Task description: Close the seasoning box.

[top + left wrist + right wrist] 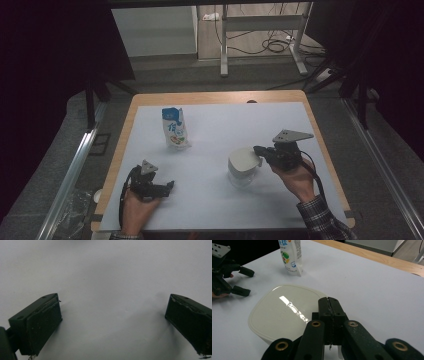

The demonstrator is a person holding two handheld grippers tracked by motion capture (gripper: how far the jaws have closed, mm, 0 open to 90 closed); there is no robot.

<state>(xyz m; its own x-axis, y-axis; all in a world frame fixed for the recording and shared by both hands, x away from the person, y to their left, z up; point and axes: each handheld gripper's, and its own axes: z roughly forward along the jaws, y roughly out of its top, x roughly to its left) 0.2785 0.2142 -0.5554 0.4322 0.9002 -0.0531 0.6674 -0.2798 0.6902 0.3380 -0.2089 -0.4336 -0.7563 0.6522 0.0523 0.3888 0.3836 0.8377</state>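
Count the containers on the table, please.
2. A pouch stands upright toward the far left of the sheet. A white lidded tub sits nearer, to the right, with the right hand-held gripper shut at its lid edge. Nothing seems hidden.

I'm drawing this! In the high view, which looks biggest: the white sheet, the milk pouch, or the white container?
1. White sheet, by far the largest.
2. White container and milk pouch look too alike to rank; the pouch stands farther from the camera, so it's unsure.
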